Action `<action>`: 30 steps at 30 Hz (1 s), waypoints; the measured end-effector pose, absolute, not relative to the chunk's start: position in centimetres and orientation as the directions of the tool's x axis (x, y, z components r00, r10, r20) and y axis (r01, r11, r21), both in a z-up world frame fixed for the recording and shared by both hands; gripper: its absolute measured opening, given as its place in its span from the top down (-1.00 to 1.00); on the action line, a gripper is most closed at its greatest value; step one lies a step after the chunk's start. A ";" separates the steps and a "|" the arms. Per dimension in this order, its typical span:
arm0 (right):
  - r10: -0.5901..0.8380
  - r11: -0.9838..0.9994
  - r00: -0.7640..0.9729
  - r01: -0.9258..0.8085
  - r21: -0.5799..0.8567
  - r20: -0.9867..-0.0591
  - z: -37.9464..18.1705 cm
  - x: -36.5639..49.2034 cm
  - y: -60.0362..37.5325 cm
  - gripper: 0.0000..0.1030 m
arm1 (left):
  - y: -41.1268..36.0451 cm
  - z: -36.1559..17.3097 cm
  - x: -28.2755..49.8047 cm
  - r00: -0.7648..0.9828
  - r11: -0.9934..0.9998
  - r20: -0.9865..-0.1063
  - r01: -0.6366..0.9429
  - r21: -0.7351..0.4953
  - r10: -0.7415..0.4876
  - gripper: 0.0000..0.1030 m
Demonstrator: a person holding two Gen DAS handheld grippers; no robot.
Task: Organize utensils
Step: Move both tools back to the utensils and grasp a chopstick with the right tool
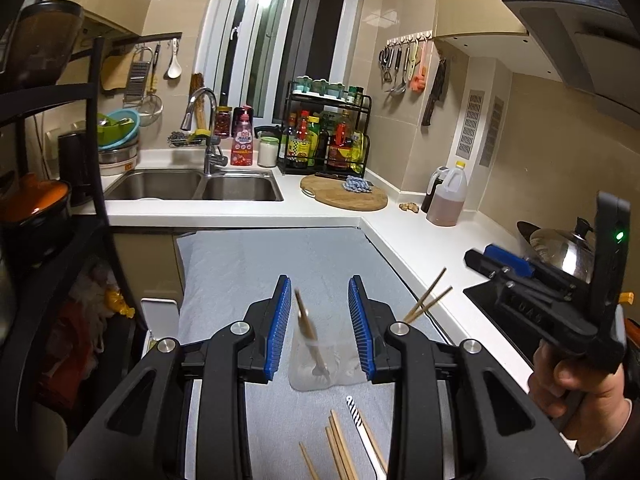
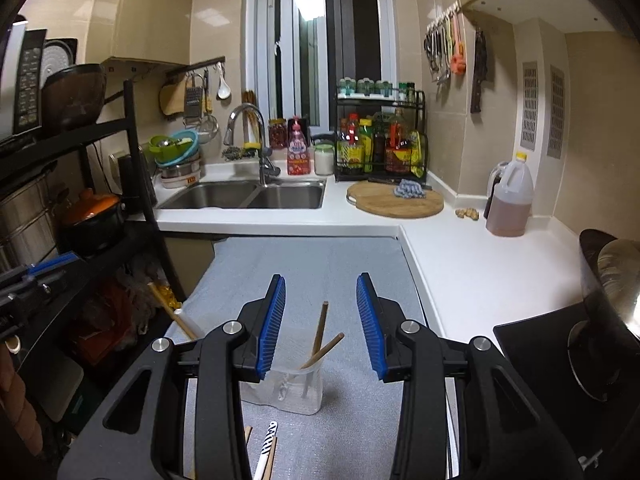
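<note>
A clear plastic cup (image 1: 320, 364) stands on the grey mat (image 1: 280, 264) and also shows in the right wrist view (image 2: 288, 390). Wooden chopsticks (image 2: 320, 340) lean inside it. One blurred chopstick (image 1: 306, 320) is in mid-air over the cup. Several more chopsticks (image 1: 340, 448) and a white striped utensil (image 1: 362, 428) lie on the mat nearer me. My left gripper (image 1: 319, 312) is open and empty above the cup. My right gripper (image 2: 321, 312) is open and empty over the cup; it also shows at the right of the left wrist view (image 1: 532, 280).
A double sink (image 1: 196, 186) and faucet (image 1: 206, 128) are at the back. A bottle rack (image 1: 328, 136), round cutting board (image 1: 344, 192) and oil jug (image 1: 448, 196) stand on the white counter (image 1: 440, 240). A pot with lid (image 1: 560, 248) sits at right. A black shelf (image 1: 48, 200) is at left.
</note>
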State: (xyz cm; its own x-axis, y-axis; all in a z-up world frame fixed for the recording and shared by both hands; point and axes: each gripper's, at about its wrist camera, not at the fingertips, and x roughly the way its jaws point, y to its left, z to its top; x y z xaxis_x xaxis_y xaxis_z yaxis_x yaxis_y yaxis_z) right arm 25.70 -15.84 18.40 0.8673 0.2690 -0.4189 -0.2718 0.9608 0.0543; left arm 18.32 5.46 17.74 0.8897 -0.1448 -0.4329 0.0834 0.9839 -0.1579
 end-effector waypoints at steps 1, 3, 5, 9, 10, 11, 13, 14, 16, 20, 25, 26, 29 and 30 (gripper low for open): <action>0.277 0.959 0.871 -0.280 0.053 -0.405 18.6 24.6 -16.0 0.26 | 5.4 17.5 17.7 0.891 0.985 -0.432 0.079 -0.153 -0.138 0.41; 0.288 0.955 0.878 -0.291 0.051 -0.382 18.7 22.6 -16.2 0.24 | 5.0 16.4 15.9 0.894 0.987 -0.431 0.071 -0.142 -0.127 0.41; 0.302 0.951 0.885 -0.307 0.044 -0.355 18.5 20.0 -16.3 0.23 | 4.6 15.0 14.3 0.893 0.990 -0.436 0.059 -0.126 -0.109 0.41; 0.319 0.944 0.892 -0.327 0.028 -0.320 16.7 15.0 -16.5 0.17 | 4.0 11.9 10.9 0.888 0.992 -0.451 0.041 -0.119 -0.091 0.41; 0.318 0.944 0.893 -0.328 0.022 -0.318 16.0 14.0 -16.5 0.17 | 3.8 11.3 10.4 0.885 0.992 -0.457 0.036 -0.117 -0.086 0.41; 0.311 0.947 0.897 -0.322 0.018 -0.315 15.3 13.0 -16.6 0.17 | 3.7 10.7 9.9 0.883 0.993 -0.463 0.032 -0.114 -0.082 0.41; 0.304 0.950 0.896 -0.309 0.037 -0.325 13.5 11.2 -16.9 0.17 | 3.4 9.4 8.8 0.873 0.992 -0.481 0.028 -0.120 -0.083 0.41; 0.306 0.951 0.890 -0.305 0.056 -0.338 12.4 10.4 -17.2 0.17 | 3.3 8.6 8.2 0.867 0.991 -0.491 0.025 -0.129 -0.086 0.41; 0.302 0.953 0.881 -0.288 0.095 -0.364 10.6 9.3 -17.6 0.17 | 3.2 7.5 7.4 0.858 0.991 -0.506 0.021 -0.135 -0.087 0.41; 0.304 0.952 0.848 -0.281 0.119 -0.434 6.8 7.3 -18.0 0.17 | 2.4 5.2 5.5 0.851 0.995 -0.518 0.039 -0.091 -0.081 0.41; 0.293 0.956 0.822 -0.254 0.148 -0.489 3.4 6.1 -18.4 0.32 | 3.1 2.3 4.2 0.840 0.992 -0.538 0.011 -0.124 -0.077 0.41; 0.301 0.953 0.809 -0.254 0.162 -0.505 2.4 6.1 -18.4 0.57 | 3.3 1.7 4.1 0.836 0.992 -0.543 0.000 -0.130 -0.071 0.41; 0.316 0.948 0.768 -0.268 0.169 -0.557 0.0 6.2 -17.4 0.73 | 3.6 0.1 3.8 0.824 0.990 -0.563 -0.013 -0.139 -0.068 0.44; 0.323 0.946 0.758 -0.274 0.172 -0.567 -0.5 6.2 -17.1 0.74 | 3.7 -0.5 3.8 0.817 0.989 -0.573 -0.015 -0.144 -0.071 0.49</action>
